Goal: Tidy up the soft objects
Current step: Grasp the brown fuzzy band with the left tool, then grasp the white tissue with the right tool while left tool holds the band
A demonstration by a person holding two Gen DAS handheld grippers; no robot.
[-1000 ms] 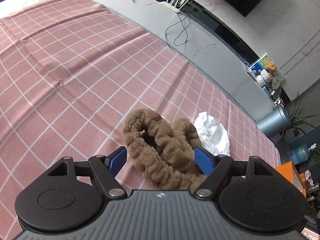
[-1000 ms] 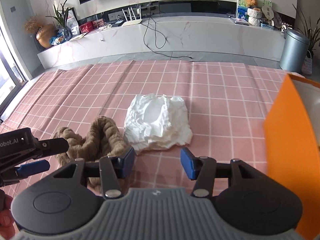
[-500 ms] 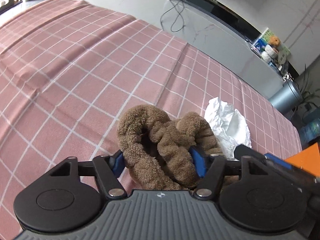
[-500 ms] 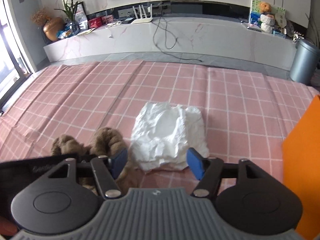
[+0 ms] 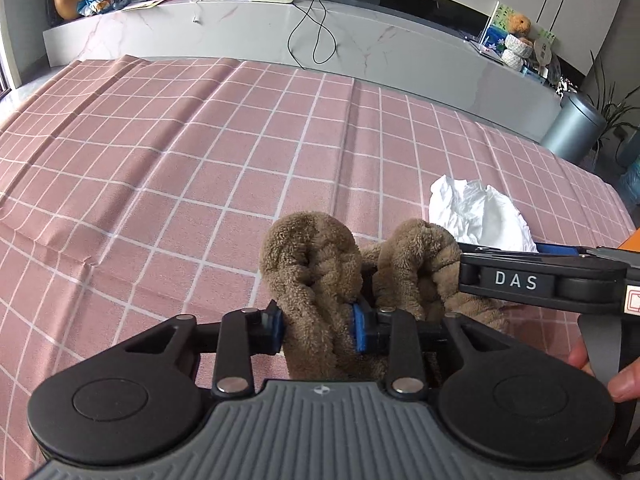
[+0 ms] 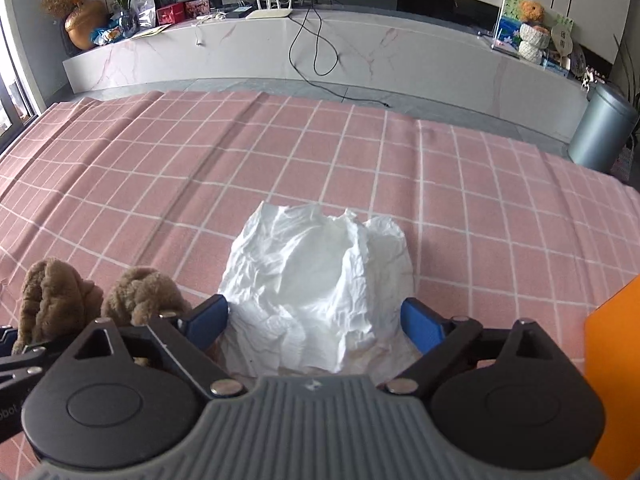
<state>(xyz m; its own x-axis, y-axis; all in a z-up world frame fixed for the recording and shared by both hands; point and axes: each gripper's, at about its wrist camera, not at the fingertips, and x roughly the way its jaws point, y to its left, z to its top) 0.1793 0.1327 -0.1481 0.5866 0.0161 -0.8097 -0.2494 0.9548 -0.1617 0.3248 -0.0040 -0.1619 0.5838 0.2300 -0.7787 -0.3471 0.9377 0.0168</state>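
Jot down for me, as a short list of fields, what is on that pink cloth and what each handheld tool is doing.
surface: pink checked cloth
brown item: fluffy brown towel, bunched
white item: crumpled white tissue, right of the towel
left gripper: fingers have just been closing, pinching a towel fold
right gripper: fingers have just been opening, straddling the tissue's near part, not pressing it
nearby: orange box, at right

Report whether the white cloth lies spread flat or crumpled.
Crumpled: the white cloth sits in a creased, raised heap on the pink checked sheet.
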